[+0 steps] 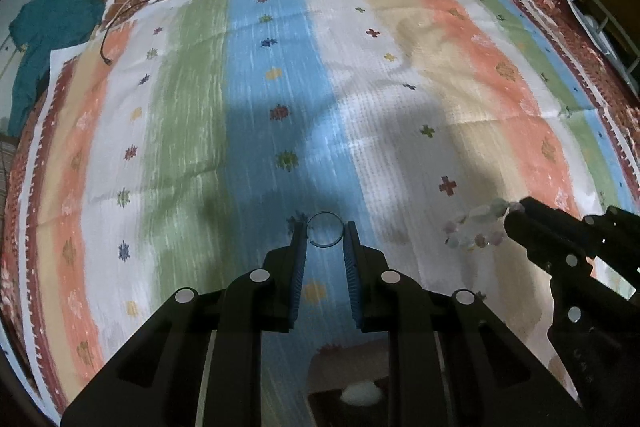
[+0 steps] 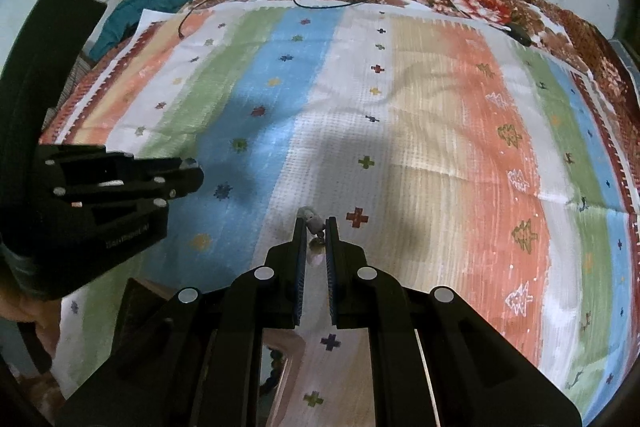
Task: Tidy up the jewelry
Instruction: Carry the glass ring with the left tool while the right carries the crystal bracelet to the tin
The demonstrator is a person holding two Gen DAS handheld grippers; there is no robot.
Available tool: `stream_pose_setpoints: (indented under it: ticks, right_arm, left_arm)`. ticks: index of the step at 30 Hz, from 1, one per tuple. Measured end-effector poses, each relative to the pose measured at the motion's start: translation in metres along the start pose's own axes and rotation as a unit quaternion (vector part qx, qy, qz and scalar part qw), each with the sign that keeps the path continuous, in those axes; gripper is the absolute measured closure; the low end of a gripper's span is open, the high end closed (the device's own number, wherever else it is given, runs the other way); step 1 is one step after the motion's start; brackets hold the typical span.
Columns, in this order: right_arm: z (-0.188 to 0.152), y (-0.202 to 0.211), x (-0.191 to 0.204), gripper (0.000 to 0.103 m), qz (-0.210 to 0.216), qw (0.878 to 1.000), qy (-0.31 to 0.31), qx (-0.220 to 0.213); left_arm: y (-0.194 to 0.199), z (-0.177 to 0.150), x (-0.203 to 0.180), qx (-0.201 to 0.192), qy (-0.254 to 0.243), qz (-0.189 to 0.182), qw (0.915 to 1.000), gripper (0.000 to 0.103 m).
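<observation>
The left gripper (image 1: 325, 233) has a thin ring bangle (image 1: 325, 230) pinched between its jaws at the tips, above the blue stripe of the striped cloth (image 1: 248, 75). The right gripper (image 2: 316, 227) has its jaws nearly closed on a pale beaded bracelet (image 2: 313, 223), whose beads (image 1: 476, 227) hang beside the bangle, apart from it.

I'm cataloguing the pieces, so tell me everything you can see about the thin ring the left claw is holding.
The ring is a thin, plain hoop, dark and glassy or metallic looking, with no stones visible. It looks like a bangle. The left claw pinches it at its two sides between the blue-padded fingertips, so the whole circle faces the camera. It appears lifted above the blue stripe of the striped cloth.
</observation>
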State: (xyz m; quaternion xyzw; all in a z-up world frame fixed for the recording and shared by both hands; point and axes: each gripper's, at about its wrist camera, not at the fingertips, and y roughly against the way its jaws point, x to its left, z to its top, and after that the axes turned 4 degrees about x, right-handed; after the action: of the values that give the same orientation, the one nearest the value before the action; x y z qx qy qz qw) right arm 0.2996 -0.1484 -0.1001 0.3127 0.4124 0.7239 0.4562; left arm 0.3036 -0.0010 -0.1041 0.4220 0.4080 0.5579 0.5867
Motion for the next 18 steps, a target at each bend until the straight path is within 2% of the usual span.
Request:
stream_pose_setpoints:
  ticks: [10, 18]
  right_arm:
    - [-0.009, 0.019, 0.010, 0.093, 0.002, 1.000, 0.005, -0.013]
    - [-0.018, 0.033, 0.015, 0.093, 0.005, 1.000, 0.002, -0.021]
  left_arm:
    - [0.028, -0.021, 0.002, -0.026, 0.015, -0.009, 0.9995, 0.085]
    - [0.051, -0.040, -0.004, -0.058, 0.011, 0.003, 0.9983, 0.085]
